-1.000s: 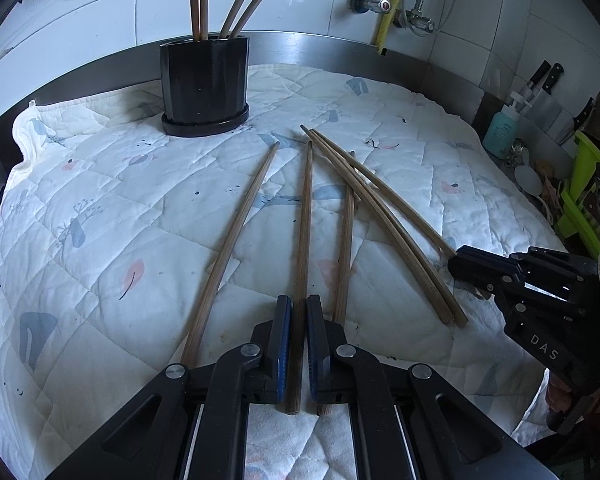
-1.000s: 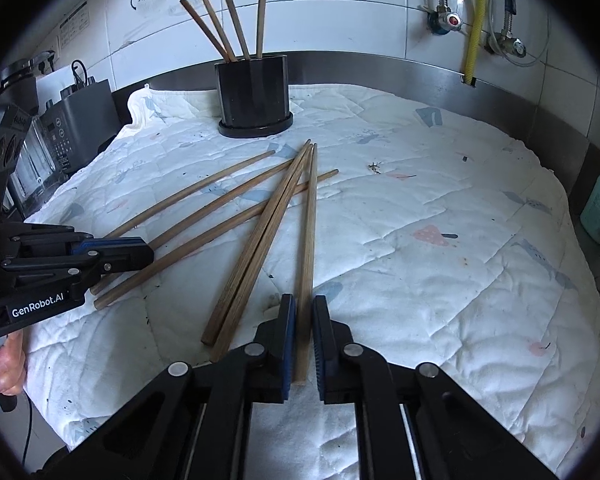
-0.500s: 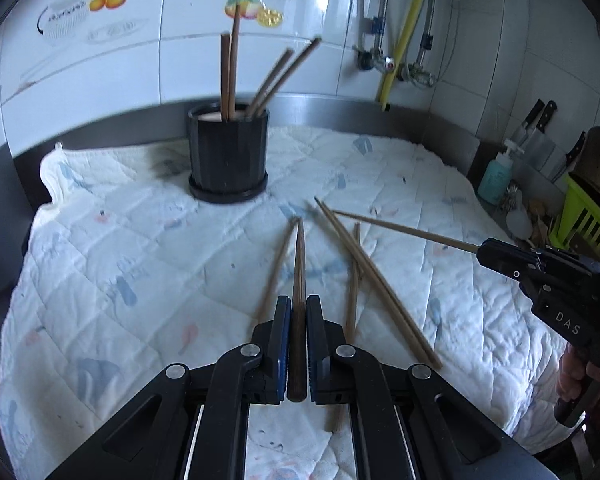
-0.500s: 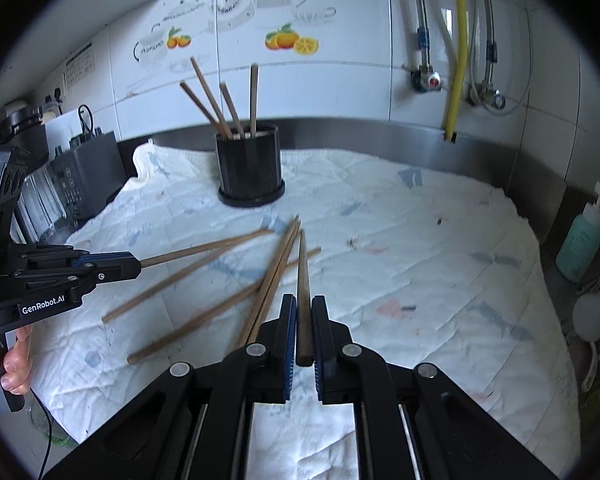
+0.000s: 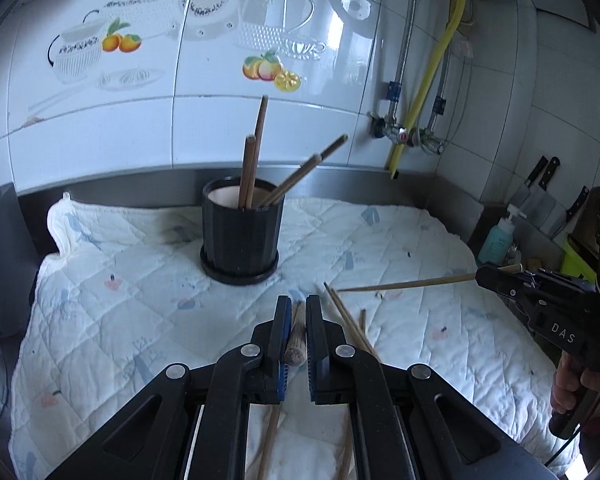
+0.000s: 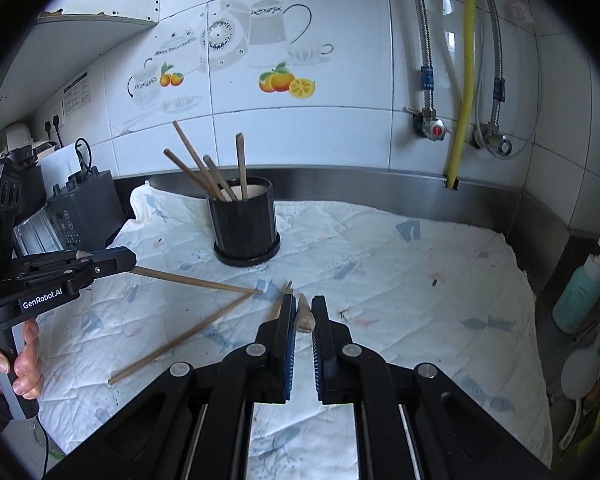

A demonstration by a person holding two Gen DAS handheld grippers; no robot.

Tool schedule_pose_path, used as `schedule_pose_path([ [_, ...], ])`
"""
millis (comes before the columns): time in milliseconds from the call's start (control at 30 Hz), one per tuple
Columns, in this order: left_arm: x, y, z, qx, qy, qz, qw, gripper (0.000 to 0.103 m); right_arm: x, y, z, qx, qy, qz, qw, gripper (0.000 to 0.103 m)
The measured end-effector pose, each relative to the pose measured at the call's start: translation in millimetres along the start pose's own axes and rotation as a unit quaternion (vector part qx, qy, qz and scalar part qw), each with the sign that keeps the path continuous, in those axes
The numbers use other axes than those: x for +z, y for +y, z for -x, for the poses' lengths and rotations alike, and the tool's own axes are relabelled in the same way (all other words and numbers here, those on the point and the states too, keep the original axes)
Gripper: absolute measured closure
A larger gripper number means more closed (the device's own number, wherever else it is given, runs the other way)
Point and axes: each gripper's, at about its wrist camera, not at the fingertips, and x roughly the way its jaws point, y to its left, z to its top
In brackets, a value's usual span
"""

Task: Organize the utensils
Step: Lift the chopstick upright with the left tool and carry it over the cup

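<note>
A black holder [image 5: 240, 236] [image 6: 246, 226] stands at the back of the quilted cloth [image 5: 120, 312] with several wooden chopsticks upright in it. My left gripper [image 5: 299, 304] is shut on a chopstick [image 5: 295, 350], seen end-on and lifted off the cloth. In the right wrist view that left gripper [image 6: 126, 260] holds its chopstick [image 6: 196, 281] slanting down toward the cloth. My right gripper [image 6: 304, 304] is shut on another chopstick [image 6: 304, 318]. From the left wrist view the right gripper [image 5: 486, 276] carries that stick [image 5: 404, 283] pointing left. Loose chopsticks [image 5: 348, 324] [image 6: 180, 338] lie on the cloth.
A teal soap bottle [image 6: 578, 292] and knives [image 5: 540, 184] sit at the right edge of the counter. A grey appliance [image 6: 80, 208] stands at the left. Tiled wall, a steel backsplash and a yellow hose [image 6: 462, 112] close off the back. A person's hand [image 6: 24, 364] grips the left handle.
Both grippers have risen off the cloth, each lifting its chopstick clear of the pile. The views have tilted up toward the holder and wall.
</note>
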Motion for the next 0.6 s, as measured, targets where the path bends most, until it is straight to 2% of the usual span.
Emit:
schedule_pose_path([
  [600, 89, 28, 36, 0.032, -0.059, -0.026, 0.9974, 0.097, 87, -3, 2, 0.017, -0.022, 0.035, 0.999, 0.093],
])
